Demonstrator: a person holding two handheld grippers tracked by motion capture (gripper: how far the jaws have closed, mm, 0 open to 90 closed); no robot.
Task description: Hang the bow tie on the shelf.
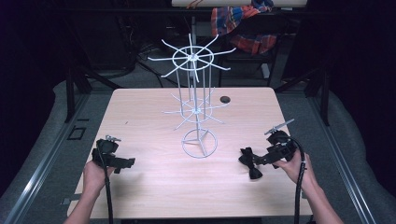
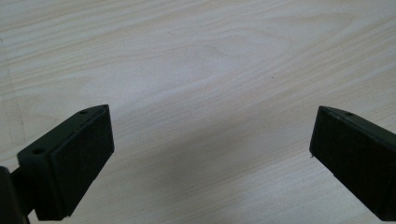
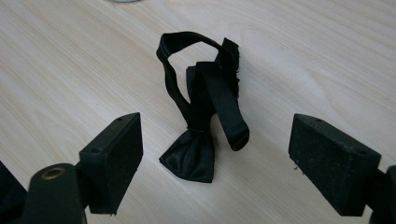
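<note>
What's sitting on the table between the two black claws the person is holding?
Between the left gripper and the right gripper, the high view shows the white wire rack on its ring base, then the black bow tie just ahead of the right gripper.

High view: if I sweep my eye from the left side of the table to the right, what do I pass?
Left gripper, with open jaws → white wire rack standing mid-table → black bow tie lying on the wooden table → right gripper, reaching toward the tie.
</note>
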